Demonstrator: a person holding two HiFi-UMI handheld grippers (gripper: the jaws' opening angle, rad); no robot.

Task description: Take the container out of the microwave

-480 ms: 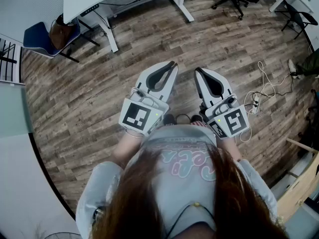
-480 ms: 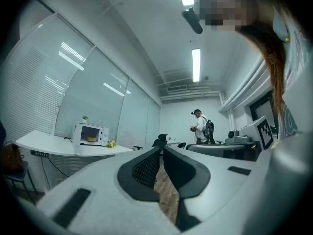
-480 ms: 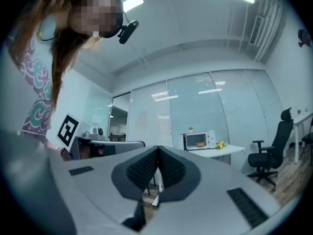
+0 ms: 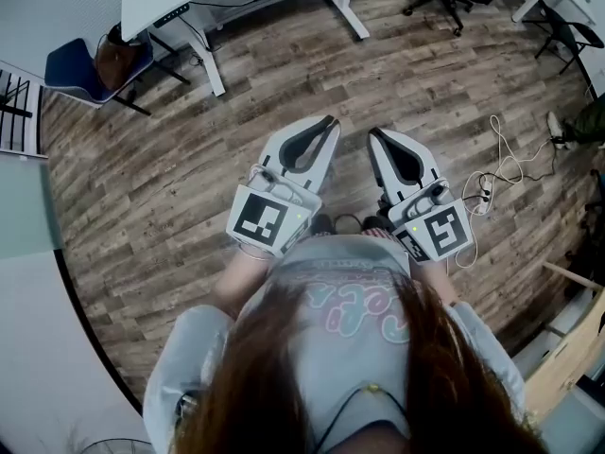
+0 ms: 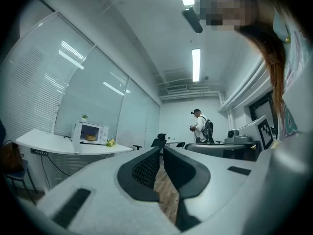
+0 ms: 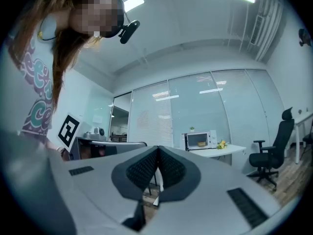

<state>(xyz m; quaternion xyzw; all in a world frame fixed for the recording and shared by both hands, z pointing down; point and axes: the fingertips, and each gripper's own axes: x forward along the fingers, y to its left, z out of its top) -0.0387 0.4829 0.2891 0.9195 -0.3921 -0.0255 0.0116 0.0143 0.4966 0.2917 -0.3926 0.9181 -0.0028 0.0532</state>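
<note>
Currently your left gripper [image 4: 330, 121] is fully closed and empty, held level above the floor [image 4: 142, 187]. Your right gripper [image 4: 371, 133], just beside it, is also closed on nothing. The container [image 5: 91, 138] sits inside the microwave [image 5: 90, 132] on a desk [image 5: 54, 143], well apart from you. Expect it to be light, rigid and possibly slick; detail is too small to confirm. Grip it across the rim.

Nothing in the head view has changed that can be told for sure. The left hand-held gripper [image 4: 328, 120] and the right hand-held gripper [image 4: 371, 130] show at most a hair's drift against the wooden floor [image 4: 142, 187] (too slight to call a move). Neither gripper's jaws have opened, and nothing has come or gone around them.
</note>
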